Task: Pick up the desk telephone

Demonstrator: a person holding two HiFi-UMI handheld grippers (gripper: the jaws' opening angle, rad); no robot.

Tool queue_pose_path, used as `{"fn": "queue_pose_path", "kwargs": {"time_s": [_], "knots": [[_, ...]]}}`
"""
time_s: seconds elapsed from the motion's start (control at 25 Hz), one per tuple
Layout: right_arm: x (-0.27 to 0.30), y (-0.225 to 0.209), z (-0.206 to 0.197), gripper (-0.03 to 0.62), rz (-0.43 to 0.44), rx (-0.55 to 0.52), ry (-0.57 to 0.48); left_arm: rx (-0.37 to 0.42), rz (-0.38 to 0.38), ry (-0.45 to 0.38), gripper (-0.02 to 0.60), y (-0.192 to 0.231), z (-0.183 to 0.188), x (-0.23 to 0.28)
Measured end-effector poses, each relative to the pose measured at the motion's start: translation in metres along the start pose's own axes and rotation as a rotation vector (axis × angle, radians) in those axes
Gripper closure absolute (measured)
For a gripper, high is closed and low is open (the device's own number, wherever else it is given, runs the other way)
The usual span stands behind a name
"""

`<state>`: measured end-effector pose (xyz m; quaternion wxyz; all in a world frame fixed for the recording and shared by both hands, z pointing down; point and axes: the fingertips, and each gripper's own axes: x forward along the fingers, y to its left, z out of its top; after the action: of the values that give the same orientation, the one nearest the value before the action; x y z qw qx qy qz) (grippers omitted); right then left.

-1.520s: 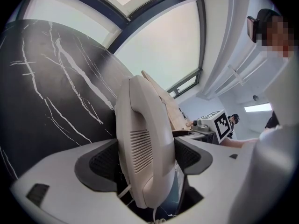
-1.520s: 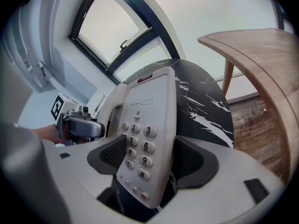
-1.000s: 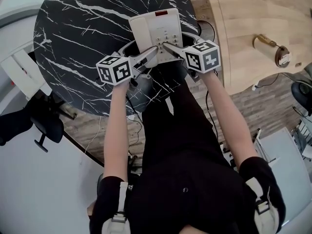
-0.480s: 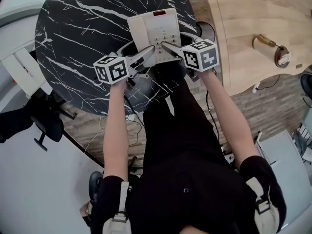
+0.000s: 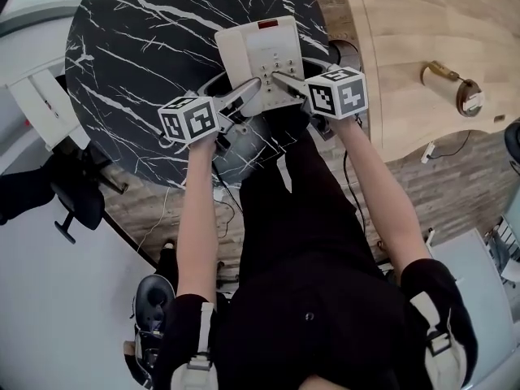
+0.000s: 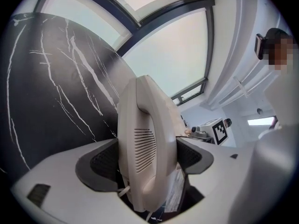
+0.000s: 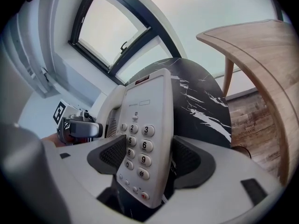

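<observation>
**Both grippers clamped on the telephone's near end**

The cream plastic desk telephone is over the near-right part of the round black marble-patterned table. Its long axis runs straight away from the person, and the red display strip is at the far end. It lies directly ahead of both tools, and neither arm is nearer than the other.

The left gripper has its jaws closed narrowly on the left flank, their dark ribbed pads pressing either side of the curved cream handset. The right gripper is likewise closed on the right flank, pinching the base at the grey-buttoned keypad.

The two tools converge on the same short near edge, side by side. A lift will therefore carry the long body cantilevered out ahead of them, and I judge they will have to rise together to keep it level.

No bin or tray is in view. The only holder is the telephone's own cradle, and the handset appears seated in it. From the head view I cannot be sure whether the base is touching the tabletop or already just off it. A thin cord hangs below the near end.
</observation>
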<state>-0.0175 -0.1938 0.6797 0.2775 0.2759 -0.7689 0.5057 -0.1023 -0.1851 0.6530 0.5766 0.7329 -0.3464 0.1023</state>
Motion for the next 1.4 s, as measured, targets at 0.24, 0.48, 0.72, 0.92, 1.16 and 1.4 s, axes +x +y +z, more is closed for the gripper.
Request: {"fn": "queue_pose_path", "kwargs": {"time_s": [0.24, 0.48, 0.72, 0.92, 1.16, 1.4], "knots": [[-0.016, 0.013, 0.0, 0.27, 0.018, -0.012, -0.009, 0.036, 0.016, -0.009, 0.189, -0.019, 0.0, -0.013], [-0.034, 0.031, 0.004, 0.27, 0.028, -0.032, -0.025, 0.057, 0.026, -0.026, 0.19, -0.04, 0.002, -0.029], [-0.046, 0.045, 0.01, 0.27, 0.03, -0.043, -0.043, 0.083, 0.024, -0.072, 0.189, -0.054, 0.009, -0.043], [-0.058, 0.059, 0.008, 0.27, 0.023, -0.07, -0.051, 0.099, 0.018, -0.095, 0.19, -0.067, 0.003, -0.057], [-0.074, 0.08, -0.002, 0.27, 0.005, -0.068, -0.091, 0.16, -0.001, -0.102, 0.19, -0.083, -0.004, -0.078], [-0.098, 0.109, -0.013, 0.27, -0.025, -0.103, -0.15, 0.21, -0.039, -0.139, 0.19, -0.108, -0.015, -0.105]]}}
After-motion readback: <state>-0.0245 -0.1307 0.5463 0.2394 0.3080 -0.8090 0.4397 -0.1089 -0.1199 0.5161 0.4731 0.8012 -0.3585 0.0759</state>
